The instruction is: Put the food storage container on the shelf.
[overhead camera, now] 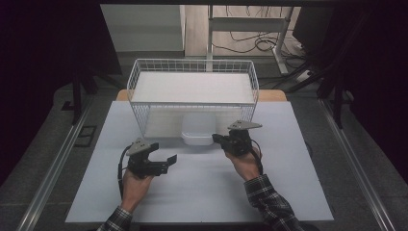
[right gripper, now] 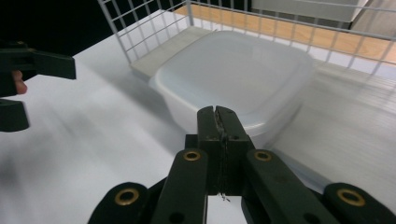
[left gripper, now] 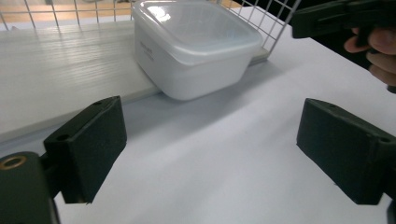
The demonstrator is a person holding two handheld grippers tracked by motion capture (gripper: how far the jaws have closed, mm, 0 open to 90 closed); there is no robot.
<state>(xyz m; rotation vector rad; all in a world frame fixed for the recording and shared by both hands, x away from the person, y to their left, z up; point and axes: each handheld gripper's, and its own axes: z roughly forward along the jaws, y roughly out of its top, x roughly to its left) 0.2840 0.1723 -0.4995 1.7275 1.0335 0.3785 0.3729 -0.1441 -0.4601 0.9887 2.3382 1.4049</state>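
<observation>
A person stands at the near edge of the white worktop [overhead camera: 202, 187], both forearms in plaid sleeves reaching forward over it. The left hand [overhead camera: 134, 180] holds the left hand-held gripper [overhead camera: 166, 161] low over the sheet, wrist turned inward so the tool points toward the middle of the worktop. Its jaws stand wide apart with nothing between them; in the left gripper view only bare white surface lies between the two black pads [left gripper: 88, 147].

The right hand [overhead camera: 246, 161] comes in more steeply, fingers wrapped round the right hand-held gripper [overhead camera: 215, 139], which points left toward a lidded translucent plastic container [overhead camera: 198, 131]. Its jaws are pressed together, holding nothing; in the right gripper view the closed tips [right gripper: 218, 122] sit just in front of the container's near wall [right gripper: 243, 79]. Whether they actually touch it is hard to say, since that picture is a little blurred.

The container sits at the front of a white wire basket [overhead camera: 192, 72], on the pale board at its foot, between the two grippers and nearer the right one. From the left gripper view one corner of it [left gripper: 196, 46] overhangs the board's edge above the worktop. The left gripper is well apart from it, off to the container's left and closer to the person.
</observation>
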